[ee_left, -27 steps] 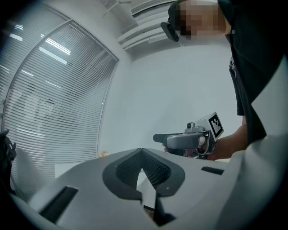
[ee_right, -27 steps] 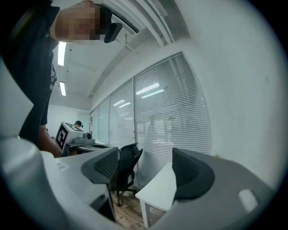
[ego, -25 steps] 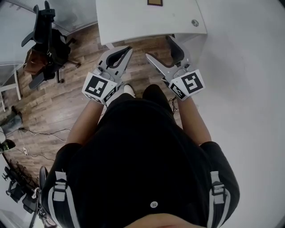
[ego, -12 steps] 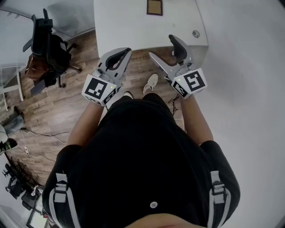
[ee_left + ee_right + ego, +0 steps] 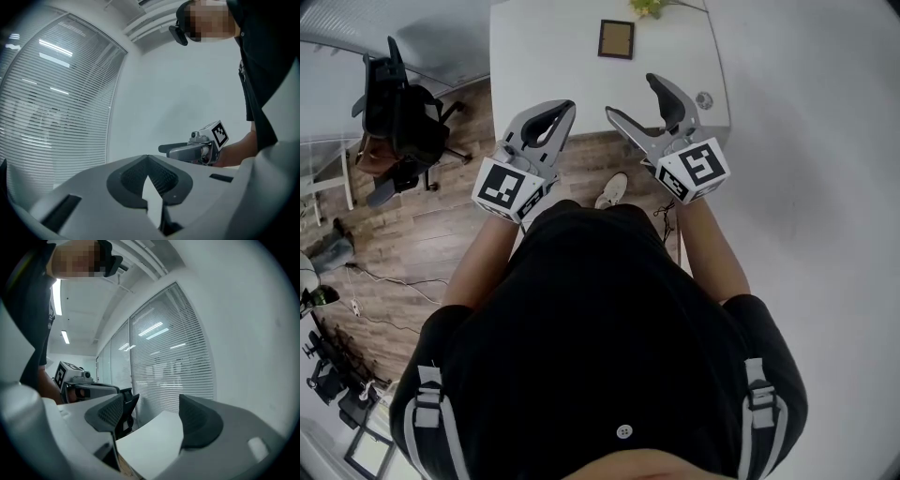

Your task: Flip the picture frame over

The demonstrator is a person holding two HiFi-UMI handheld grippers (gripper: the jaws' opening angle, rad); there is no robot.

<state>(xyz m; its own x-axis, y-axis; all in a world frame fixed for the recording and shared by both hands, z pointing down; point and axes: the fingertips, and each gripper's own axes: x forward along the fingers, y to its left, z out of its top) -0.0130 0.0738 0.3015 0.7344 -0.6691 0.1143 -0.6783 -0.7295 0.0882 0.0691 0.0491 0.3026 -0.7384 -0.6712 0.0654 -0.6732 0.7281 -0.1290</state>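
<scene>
The picture frame (image 5: 617,38) is small and nearly square, with a dark border around a brown middle. It lies flat on the white table (image 5: 544,47), well ahead of the right gripper (image 5: 630,97) and the left gripper (image 5: 565,109), touching neither.

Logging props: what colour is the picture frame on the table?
Picture frame: dark border, tan-brown centre; best in the head view.

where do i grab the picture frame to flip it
Probably its near edge, coming in low from the person's side. The picture frame lies flat on the white table, thin and square, so only its rim offers a pinch; the open right gripper looks nearest.
</scene>
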